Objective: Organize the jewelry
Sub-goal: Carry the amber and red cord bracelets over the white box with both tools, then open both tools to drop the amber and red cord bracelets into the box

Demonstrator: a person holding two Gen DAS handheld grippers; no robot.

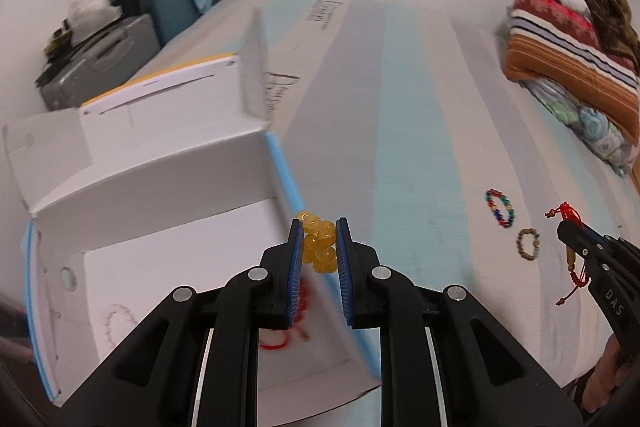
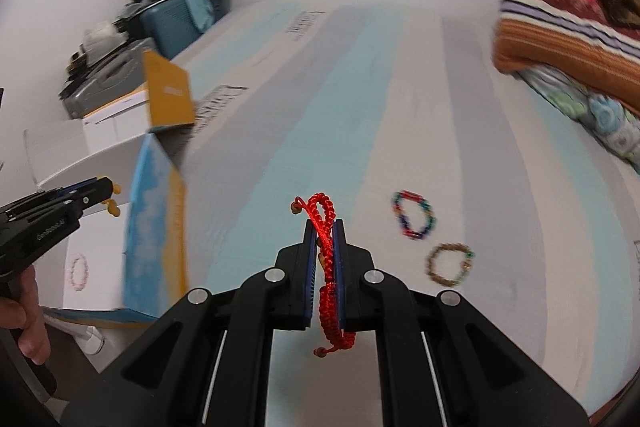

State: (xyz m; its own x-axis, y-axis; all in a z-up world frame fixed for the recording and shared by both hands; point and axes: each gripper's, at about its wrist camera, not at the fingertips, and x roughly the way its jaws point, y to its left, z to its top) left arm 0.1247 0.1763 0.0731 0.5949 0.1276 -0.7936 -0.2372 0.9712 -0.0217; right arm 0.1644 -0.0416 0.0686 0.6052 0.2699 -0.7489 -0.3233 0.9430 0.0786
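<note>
1. Left gripper (image 1: pixel 319 247): jaws nearly closed, clamped on yellow bead bracelet (image 1: pixel 318 243), beads bunched between the pads.
2. Held above the blue-edged near wall of the open white box (image 1: pixel 160 163), right at the rim; not yet inside, as far as can be judged.
3. Already in the box: pale pink bead bracelet (image 1: pixel 114 323) on the floor, something red (image 1: pixel 280 341) beside it, blurred, partly hidden behind the left fingers.
4. Right gripper (image 2: pixel 324 247): jaws almost shut, pinching red braided cord bracelet (image 2: pixel 326 227); loop sticking out past the tips, tail with small beads hanging below.
5. Right gripper out over the striped bed surface (image 2: pixel 320 107), well apart from the box.
6. Still loose on the surface: multicolour bead bracelet (image 2: pixel 414 215) and brown-green bead bracelet (image 2: pixel 448 263), near each other, to the right of the right gripper.
7. Step in hand, by judgement: carry-to-box, left ahead of right.
8. Next for left: move further over the box interior, lower, open jaws to drop the yellow beads clear of the wall.
9. Next for right: travel left to the box, release the cord; then back for the two loose bracelets.
</note>
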